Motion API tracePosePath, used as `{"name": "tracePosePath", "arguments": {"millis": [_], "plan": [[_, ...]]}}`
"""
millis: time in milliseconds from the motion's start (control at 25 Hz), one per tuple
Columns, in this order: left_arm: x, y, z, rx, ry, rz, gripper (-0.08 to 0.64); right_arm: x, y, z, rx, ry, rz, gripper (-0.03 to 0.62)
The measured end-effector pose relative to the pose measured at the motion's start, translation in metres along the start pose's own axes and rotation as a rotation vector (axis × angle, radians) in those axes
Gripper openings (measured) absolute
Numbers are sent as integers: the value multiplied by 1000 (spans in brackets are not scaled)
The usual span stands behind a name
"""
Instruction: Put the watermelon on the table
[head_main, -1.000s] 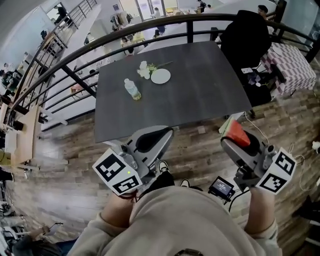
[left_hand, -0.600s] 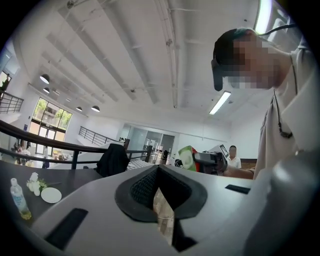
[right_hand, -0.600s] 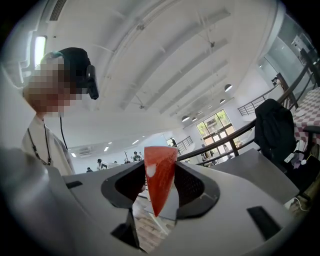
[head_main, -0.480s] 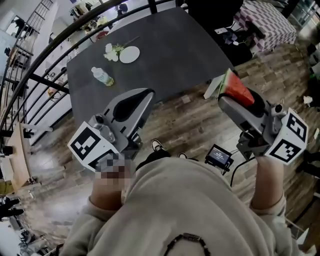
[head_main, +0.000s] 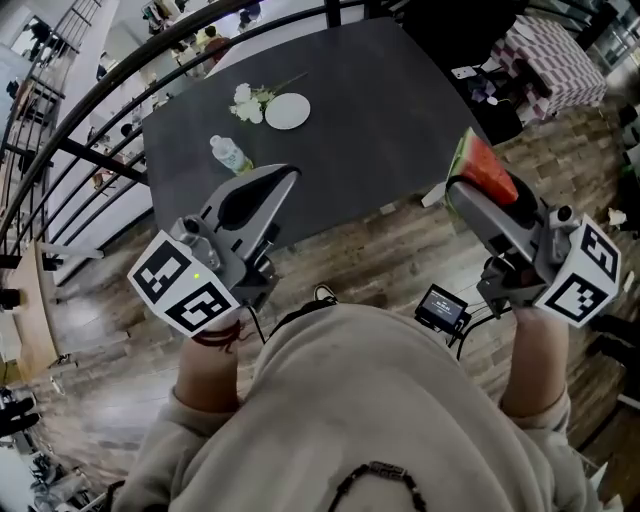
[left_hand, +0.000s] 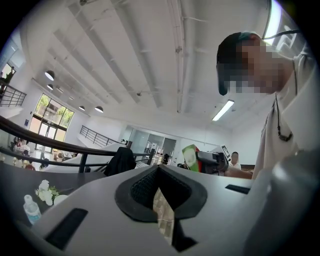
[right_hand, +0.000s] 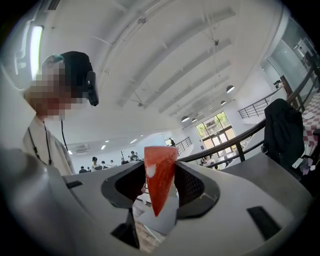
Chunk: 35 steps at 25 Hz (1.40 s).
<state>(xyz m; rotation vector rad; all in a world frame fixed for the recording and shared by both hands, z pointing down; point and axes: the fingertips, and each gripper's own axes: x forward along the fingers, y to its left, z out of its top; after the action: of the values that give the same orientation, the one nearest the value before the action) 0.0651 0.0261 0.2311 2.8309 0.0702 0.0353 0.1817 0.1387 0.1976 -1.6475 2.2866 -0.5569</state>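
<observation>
transport step: watermelon slice (head_main: 483, 172) clamped in right gripper (head_main: 462, 192) jaws, left gripper (head_main: 288, 176) jaws closed, empty; next, reaching over and lowering onto dark worktop (head_main: 390, 100).

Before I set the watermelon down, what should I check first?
1. Grip on watermelon: ok, right tongs clamp both sides.
2. Left tongs empty: ok, shut on nothing.
3. Watermelon on table: not ok, held in the air by its near right corner.
4. Landing spot: ok, the table's near half is bare.
5. Bottle, plate, flowers out of the way: ok, grouped far left.
</observation>
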Motion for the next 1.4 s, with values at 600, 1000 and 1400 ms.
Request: {"name": "tracePosePath", "arguments": {"millis": [600,1000,1400], "plan": [[-61,82,-38,-90,59,-7,2,132,18,-22,16,117,76,193],[-87,120,-25,-51,20,119,2,198,10,-22,16,158,221,193],[-51,168,3,-21,-46,275,2,224,-35,-10,-35,177,295,193]]}}
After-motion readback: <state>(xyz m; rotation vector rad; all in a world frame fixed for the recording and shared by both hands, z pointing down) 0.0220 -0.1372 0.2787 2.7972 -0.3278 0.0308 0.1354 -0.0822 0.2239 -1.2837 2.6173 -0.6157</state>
